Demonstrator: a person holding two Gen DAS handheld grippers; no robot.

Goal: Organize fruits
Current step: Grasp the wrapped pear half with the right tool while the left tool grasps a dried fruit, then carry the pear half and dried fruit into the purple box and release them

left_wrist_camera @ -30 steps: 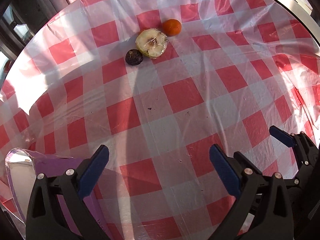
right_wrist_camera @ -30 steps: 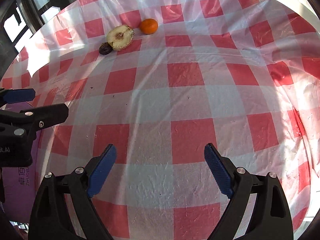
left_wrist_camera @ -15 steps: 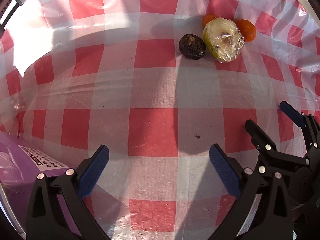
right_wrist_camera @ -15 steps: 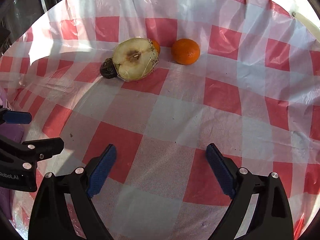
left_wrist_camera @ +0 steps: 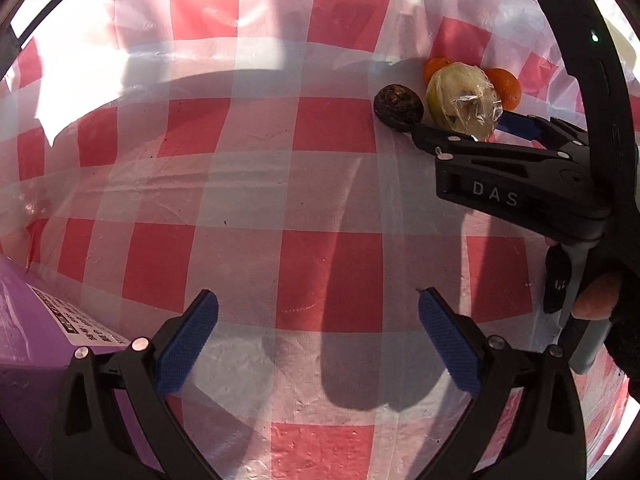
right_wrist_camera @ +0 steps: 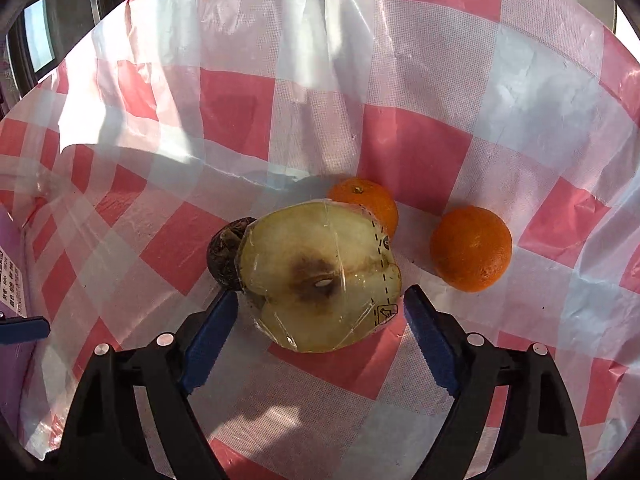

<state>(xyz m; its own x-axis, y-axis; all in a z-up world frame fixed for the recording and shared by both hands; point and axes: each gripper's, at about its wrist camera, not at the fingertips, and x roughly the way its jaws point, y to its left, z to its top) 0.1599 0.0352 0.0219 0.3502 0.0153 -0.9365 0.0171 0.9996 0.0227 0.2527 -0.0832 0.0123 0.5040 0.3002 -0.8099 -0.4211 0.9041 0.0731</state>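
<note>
A halved apple wrapped in plastic film [right_wrist_camera: 320,276] lies cut face up on the red and white checked cloth. A dark wrinkled fruit [right_wrist_camera: 224,254] touches its left side. One orange [right_wrist_camera: 368,204] sits behind it and a second orange [right_wrist_camera: 472,248] to its right. My right gripper [right_wrist_camera: 320,316] is open, its blue pads [right_wrist_camera: 208,340] on either side of the apple's near half. In the left wrist view the apple [left_wrist_camera: 464,100] and dark fruit [left_wrist_camera: 398,107] sit far right, with the right gripper [left_wrist_camera: 460,130] at them. My left gripper [left_wrist_camera: 318,340] is open and empty over bare cloth.
A purple box with a printed label [left_wrist_camera: 36,332] sits at the left edge of the cloth, close to my left gripper; it also shows in the right wrist view [right_wrist_camera: 12,280]. The cloth [left_wrist_camera: 280,184] rises in folds behind the fruits.
My right gripper has moved forward to the fruits, and its open jaws now flank the wrapped apple. My left gripper has also moved forward a little.
</note>
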